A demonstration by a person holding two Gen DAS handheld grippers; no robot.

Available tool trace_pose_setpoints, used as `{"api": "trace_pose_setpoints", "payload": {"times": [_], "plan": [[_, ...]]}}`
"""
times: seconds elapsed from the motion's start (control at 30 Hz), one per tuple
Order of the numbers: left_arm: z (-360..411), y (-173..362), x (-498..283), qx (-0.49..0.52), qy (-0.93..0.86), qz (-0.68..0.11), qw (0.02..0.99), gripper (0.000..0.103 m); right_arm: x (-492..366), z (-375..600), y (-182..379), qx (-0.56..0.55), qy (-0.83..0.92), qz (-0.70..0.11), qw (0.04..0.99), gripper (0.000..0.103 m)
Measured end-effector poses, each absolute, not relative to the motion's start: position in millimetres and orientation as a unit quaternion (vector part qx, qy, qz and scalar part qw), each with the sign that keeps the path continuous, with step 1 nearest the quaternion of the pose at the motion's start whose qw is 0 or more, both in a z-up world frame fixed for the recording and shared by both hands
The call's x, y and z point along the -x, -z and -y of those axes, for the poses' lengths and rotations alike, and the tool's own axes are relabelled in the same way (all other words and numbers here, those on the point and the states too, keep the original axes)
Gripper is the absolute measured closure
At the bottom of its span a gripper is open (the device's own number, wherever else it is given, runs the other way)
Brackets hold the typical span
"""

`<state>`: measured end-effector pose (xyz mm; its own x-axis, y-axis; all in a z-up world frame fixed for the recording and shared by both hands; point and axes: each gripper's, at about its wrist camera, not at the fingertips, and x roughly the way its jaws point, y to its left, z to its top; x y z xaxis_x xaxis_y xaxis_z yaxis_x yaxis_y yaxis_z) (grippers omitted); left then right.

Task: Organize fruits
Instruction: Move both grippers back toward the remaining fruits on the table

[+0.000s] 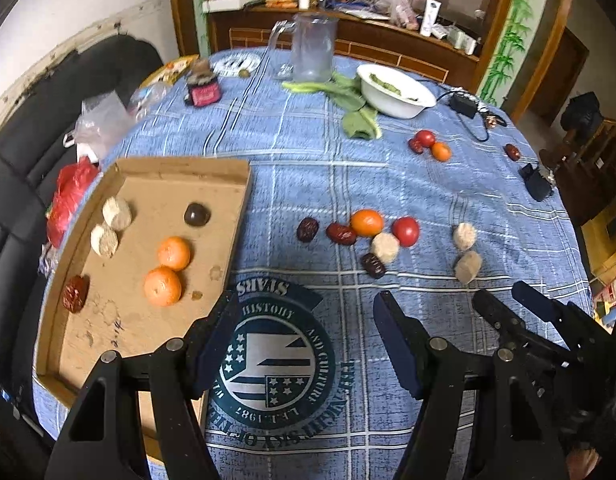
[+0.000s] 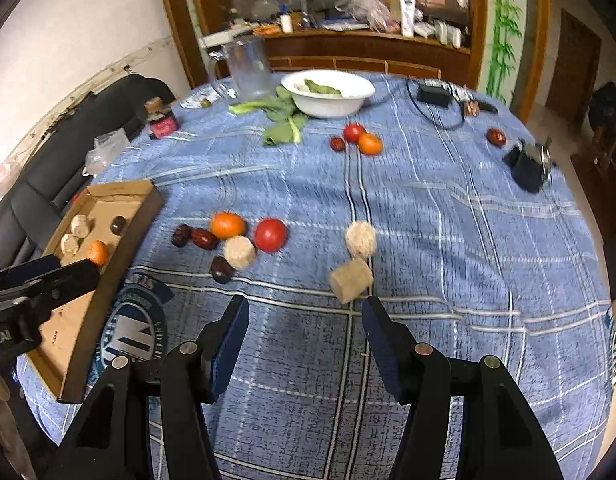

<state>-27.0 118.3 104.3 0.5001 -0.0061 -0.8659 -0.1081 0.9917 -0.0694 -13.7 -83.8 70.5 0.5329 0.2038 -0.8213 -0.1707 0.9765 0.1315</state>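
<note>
A cardboard tray [image 1: 187, 168] at the left holds two tangerines [image 1: 173, 253], two beige puffed cakes [image 1: 116, 213], a dark chestnut [image 1: 197, 214] and a red date [image 1: 75, 293]. On the blue cloth lie a tangerine [image 1: 366, 222], a tomato [image 1: 406, 231], several dates [image 1: 341, 233] and beige cakes [image 1: 468, 267]. My left gripper [image 1: 308, 306] is open and empty above the cloth's round logo. My right gripper [image 2: 303, 306] is open and empty, just short of a beige cake [image 2: 351, 280]. A second small group of fruit [image 2: 358, 138] lies farther back.
A white bowl [image 2: 328, 94] with greens, loose leaves [image 2: 285, 122], a clear jug [image 2: 247, 66], a small jar [image 2: 161, 120], a black charger with cable [image 2: 434, 94] and a black object [image 2: 528, 166] stand on the far half. A black sofa [image 1: 19, 168] lies to the left.
</note>
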Motion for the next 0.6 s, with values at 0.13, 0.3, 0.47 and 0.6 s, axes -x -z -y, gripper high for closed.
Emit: {"api": "trace_pose_setpoints", "payload": {"times": [0.13,0.3,0.47,0.6], "plan": [[-126.9,-86.7,23.0,0.070,-0.032,-0.516,0.853,0.034,5.5,97.4,-53.8,-0.037,-0.091,-0.492,0.865,0.040],[-124.3,-70.9,17.9,0.073,-0.016,-0.527,0.847,0.034,-0.6,104.1,-42.8,-0.053,-0.095,-0.502,0.858,0.040],[-121.3,-63.2,11.3,0.079,0.007,-0.531,0.844,0.043,-8.4,117.1,-39.7,-0.070,-0.090,-0.497,0.860,0.040],[-119.6,-54.4,2.7,0.094,0.031,-0.542,0.835,0.058,-17.9,127.5,-39.8,-0.081,-0.080,-0.495,0.862,0.040]]}}
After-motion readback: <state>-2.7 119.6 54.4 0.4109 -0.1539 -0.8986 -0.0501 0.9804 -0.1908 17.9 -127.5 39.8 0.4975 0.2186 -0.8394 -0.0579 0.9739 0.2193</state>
